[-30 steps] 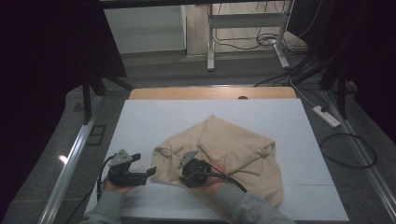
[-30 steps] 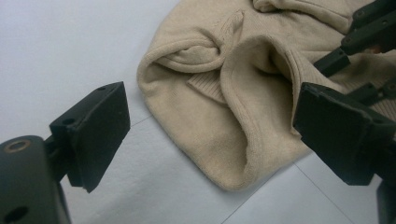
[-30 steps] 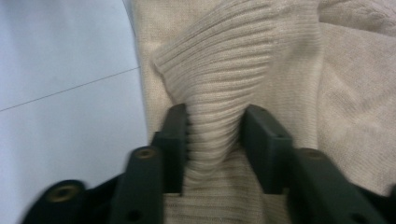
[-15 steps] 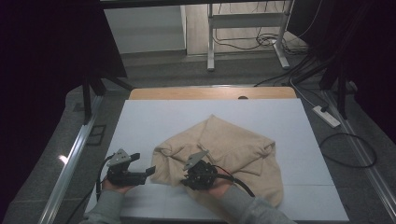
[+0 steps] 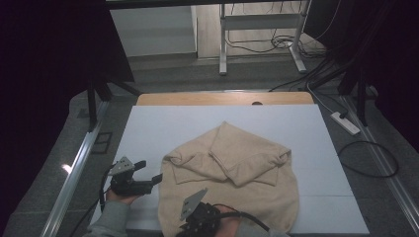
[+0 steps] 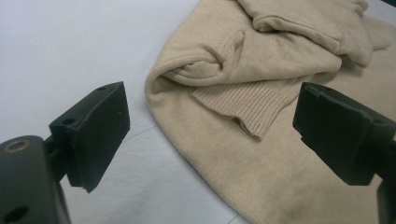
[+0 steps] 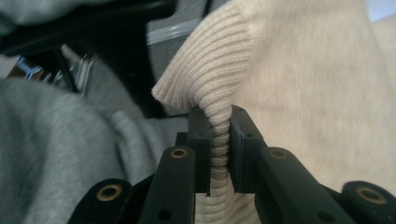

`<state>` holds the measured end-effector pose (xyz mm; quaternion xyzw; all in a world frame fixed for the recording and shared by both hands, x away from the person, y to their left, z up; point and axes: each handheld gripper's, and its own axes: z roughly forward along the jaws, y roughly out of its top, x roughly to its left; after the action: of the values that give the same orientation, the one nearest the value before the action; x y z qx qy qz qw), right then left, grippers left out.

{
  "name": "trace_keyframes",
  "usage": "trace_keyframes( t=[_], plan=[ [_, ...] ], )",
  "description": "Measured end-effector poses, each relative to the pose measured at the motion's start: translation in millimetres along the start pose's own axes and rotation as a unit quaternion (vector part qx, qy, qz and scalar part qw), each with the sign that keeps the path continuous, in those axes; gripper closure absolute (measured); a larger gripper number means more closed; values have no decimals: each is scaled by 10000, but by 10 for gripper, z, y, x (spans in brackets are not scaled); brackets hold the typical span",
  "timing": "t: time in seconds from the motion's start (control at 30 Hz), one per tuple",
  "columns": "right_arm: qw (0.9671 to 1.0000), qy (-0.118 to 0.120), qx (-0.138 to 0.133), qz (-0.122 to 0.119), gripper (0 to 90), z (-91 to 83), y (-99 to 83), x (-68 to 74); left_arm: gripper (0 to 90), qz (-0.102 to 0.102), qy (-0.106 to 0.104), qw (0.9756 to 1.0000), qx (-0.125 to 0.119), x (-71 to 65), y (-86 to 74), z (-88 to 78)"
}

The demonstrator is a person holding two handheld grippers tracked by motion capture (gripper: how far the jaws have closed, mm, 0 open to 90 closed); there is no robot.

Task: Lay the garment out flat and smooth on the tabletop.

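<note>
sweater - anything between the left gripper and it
Nothing visible. The left gripper has its jaws open over bare table, with the sweater edge right ahead of them. The right gripper is shut on the ribbed hem.

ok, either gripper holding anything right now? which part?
The right gripper is shut on the ribbed hem of the beige sweater, pinching a fold of that edge. The left gripper is open beside the sweater, holding nothing.
</note>
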<state>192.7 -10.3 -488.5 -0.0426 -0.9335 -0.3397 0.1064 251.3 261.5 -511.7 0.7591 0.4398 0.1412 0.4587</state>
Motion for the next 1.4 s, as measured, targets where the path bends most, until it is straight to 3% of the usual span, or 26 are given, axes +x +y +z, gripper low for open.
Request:
trace_keyframes(
  t=[0.1, 0.2, 0.23, 0.27, 0.33, 0.37, 0.4, 0.43, 0.47, 0.5, 0.53, 0.57, 0.7, 0.83, 1.2, 1.4],
  plan=[
    [9999, 117, -110, 34, 594, 4, -28, 31, 109, 15, -24, 10000, 46, -3, -5, 13],
    [9993, -45, -354, 126, 537, -118, -40, 23, 109, 14, -26, 10000, 53, -5, -7, 18],
    [9978, -366, -529, 187, 508, -308, -86, -42, 109, 17, -27, 10000, 61, -8, -8, 23],
    [9978, -366, -529, 187, 508, -308, -86, -42, 109, 17, -27, 10000, 61, -8, -8, 23],
    [9927, -953, -651, 350, 495, -571, -229, -188, 109, 24, -32, 10000, 71, -11, -9, 29],
    [9927, -953, -651, 350, 495, -571, -229, -188, 109, 27, -38, 10000, 81, -13, -8, 32],
    [9868, -1350, -707, 556, 492, -750, -381, -327, 109, 32, -38, 9999, 94, -15, -7, 35],
    [9831, -1549, -715, 667, 491, -835, -466, -402, 109, 30, -36, 9999, 101, -23, -7, 45],
    [9831, -1549, -715, 667, 491, -835, -466, -402, 109, 30, -36, 9999, 101, -23, -7, 45],
    [9753, -1880, -753, 878, 488, -995, -655, -567, 109, 45, -45, 9999, 125, -26, -5, 51],
    [9730, -1964, -761, 949, 486, -1040, -713, -618, 109, 53, -50, 9999, 134, -29, -5, 55],
    [9730, -1964, -761, 949, 486, -1040, -713, -618, 109, 65, -52, 9999, 148, -32, -4, 60],
    [9617, -2282, -769, 1312, 471, -1241, -968, -868, 109, 86, -65, 9998, 166, -38, -3, 73],
    [9589, -2396, -693, 1352, 462, -1285, -1019, -934, 109, 83, -79, 9998, 170, -34, -6, 77],
    [9587, -2463, -490, 1338, 439, -1259, -1073, -966, 109, 106, -99, 9997, 195, -41, -8, 79],
    [9561, -2531, -459, 1400, 437, -1280, -1104, -1005, 109, 114, -115, 9996, 224, -44, -9, 89]
  ],
)
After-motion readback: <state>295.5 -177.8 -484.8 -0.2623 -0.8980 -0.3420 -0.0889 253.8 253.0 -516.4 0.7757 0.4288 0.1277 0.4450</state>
